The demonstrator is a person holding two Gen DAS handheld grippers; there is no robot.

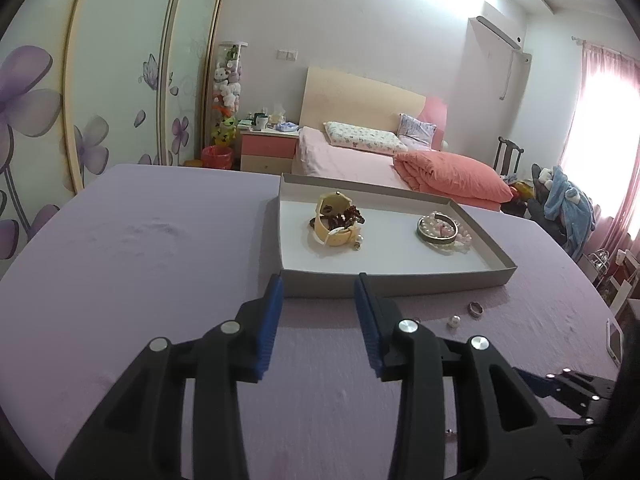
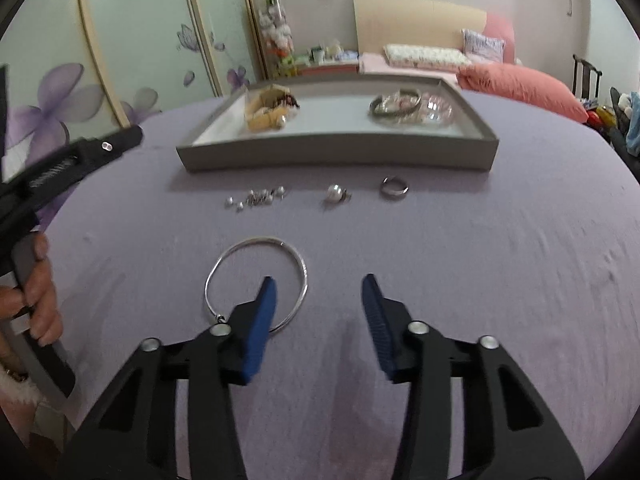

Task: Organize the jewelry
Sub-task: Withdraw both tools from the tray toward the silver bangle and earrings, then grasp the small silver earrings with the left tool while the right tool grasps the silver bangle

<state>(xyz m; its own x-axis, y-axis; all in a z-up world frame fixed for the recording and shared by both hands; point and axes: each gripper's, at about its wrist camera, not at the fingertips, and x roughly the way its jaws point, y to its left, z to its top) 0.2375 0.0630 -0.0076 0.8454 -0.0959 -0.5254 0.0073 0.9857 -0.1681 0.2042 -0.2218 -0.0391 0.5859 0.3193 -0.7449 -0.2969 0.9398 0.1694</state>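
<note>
Thin silver wire bangle (image 2: 256, 280) lies outside the shallow grey cardboard tray (image 2: 336, 152), awaiting pickup under the empty, open-jawed right gripper (image 2: 320, 296); left gripper (image 1: 318, 292) also gapes.

Tray (image 2: 336, 152): shallow grey box, white inside, lying flat at the far side of the purple cloth.
Yellow piece (image 1: 334, 220): far left in the tray, cream-yellow, tangled with dark red beads.
Bangles (image 1: 440, 230): right in the tray, a dark metal band stacked on pale pink beads.
Silver hoop (image 2: 256, 280): thin, flat on the cloth, nearest.
Band ring (image 2: 394, 188): just before the tray, right.
Pearl ring (image 2: 336, 194): left of it.
Small beads (image 2: 256, 198): loose cluster, further left.
</note>
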